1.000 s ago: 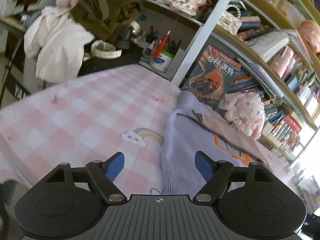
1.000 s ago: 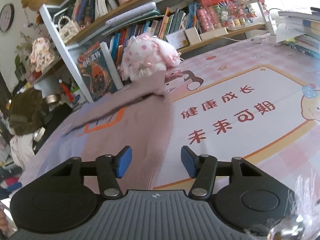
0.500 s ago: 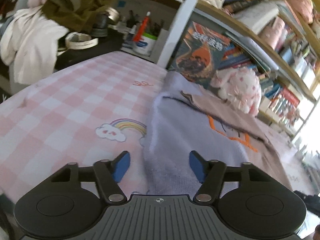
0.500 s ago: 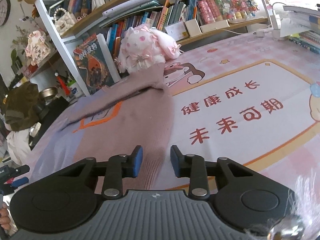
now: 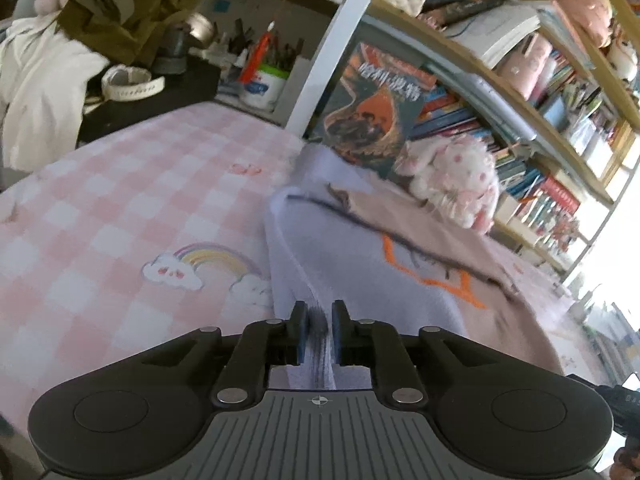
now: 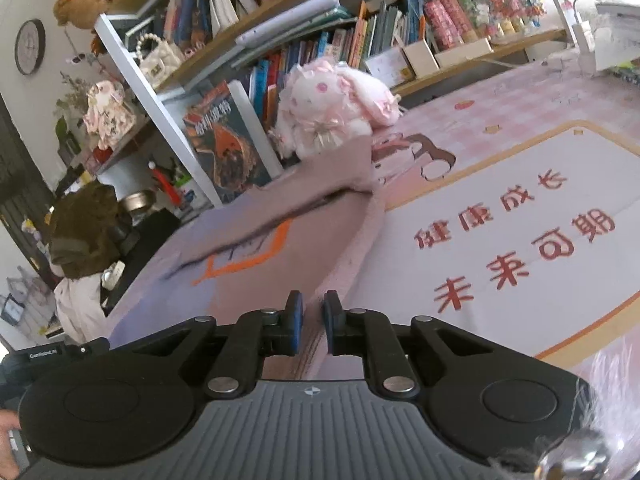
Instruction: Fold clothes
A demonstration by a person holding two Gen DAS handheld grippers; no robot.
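A lavender and dusty-pink knit sweater (image 5: 360,256) with an orange outline design lies on the pink checked table cover (image 5: 100,216). My left gripper (image 5: 320,330) is shut on the sweater's near lavender hem, which rises off the table between the blue pads. The sweater also shows in the right wrist view (image 6: 280,248). My right gripper (image 6: 312,322) is shut on its near pink hem, lifted from the cover. A sleeve is folded across the chest.
A pink plush toy (image 6: 332,108) and a dark book (image 5: 372,108) lean against the bookshelf behind the sweater. A heap of clothes (image 5: 80,32) sits at the far left. A white mat with red characters (image 6: 512,248) lies to the right.
Both grippers went from open to shut on the sweater's near hem, left on the lavender side, right on the pink side. The hem now lifts off the table.
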